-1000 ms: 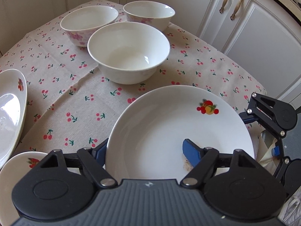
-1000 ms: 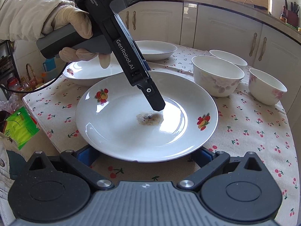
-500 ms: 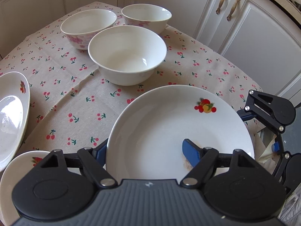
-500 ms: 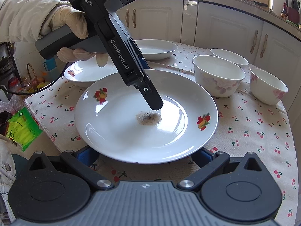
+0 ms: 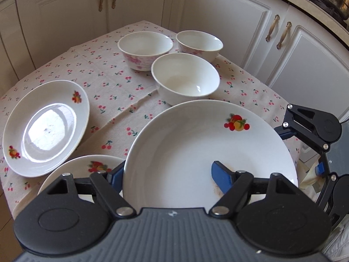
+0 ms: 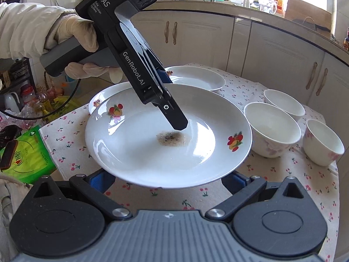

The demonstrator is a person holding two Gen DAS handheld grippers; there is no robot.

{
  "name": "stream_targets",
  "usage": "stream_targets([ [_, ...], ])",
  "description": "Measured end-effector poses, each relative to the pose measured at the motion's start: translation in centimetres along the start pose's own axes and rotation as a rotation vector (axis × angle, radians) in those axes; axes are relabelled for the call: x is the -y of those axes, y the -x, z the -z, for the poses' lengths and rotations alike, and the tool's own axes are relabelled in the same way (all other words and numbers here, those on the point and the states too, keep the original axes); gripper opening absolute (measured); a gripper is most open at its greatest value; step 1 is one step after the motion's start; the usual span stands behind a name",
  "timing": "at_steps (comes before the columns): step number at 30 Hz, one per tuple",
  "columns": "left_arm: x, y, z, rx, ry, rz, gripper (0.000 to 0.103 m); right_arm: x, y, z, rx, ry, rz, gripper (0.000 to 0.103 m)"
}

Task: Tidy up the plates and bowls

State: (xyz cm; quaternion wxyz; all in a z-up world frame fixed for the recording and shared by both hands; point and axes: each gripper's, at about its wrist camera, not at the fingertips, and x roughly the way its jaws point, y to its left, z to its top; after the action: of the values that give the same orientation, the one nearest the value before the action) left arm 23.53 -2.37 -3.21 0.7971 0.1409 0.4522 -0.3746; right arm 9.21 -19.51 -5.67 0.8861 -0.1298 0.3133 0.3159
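**Large plate held over the worktop by your left gripper, with the stacking spot at left.**

From left to right: a fruit-patterned plate [image 5: 45, 126] rests on the cherry-print cloth [image 5: 113, 80], and a second plate [image 5: 87, 168] lies just beside it, likely the base for a stack. Your left gripper [image 5: 168, 174] is clamped on the near rim of the large plate [image 5: 196, 144], one blue pad [image 5: 222, 175] on top and the other beneath, a grip that appears to keep it level and raised. A brown residue patch [image 6: 172, 138] sits at its centre. Three bowls [image 5: 185, 80] cluster beyond. Your right gripper [image 6: 168, 180] stands wide, its fingers under the plate's edge; contact cannot be judged.
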Motion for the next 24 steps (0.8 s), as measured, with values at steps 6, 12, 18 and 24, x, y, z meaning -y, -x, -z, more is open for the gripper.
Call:
stream_targets([
  [6,-2.8,2.0,2.0,0.021,0.066,-0.049,0.079,-1.3,-2.6,-2.5,0.001,0.031,-0.058,0.103],
  [12,-5.5,2.9,3.9,0.03,0.126,-0.075,0.079,-2.5,-5.0,-4.3,-0.016,0.058,-0.097,0.103],
  [18,-7.4,2.7,5.0,0.03,0.162,-0.076,0.079,-3.4,-7.0,-5.5,-0.044,0.072,-0.114,0.103],
  [24,-8.5,2.2,5.6,0.029,0.181,-0.055,0.079,-4.0,-7.8,-6.0,-0.074,0.087,-0.103,0.103],
])
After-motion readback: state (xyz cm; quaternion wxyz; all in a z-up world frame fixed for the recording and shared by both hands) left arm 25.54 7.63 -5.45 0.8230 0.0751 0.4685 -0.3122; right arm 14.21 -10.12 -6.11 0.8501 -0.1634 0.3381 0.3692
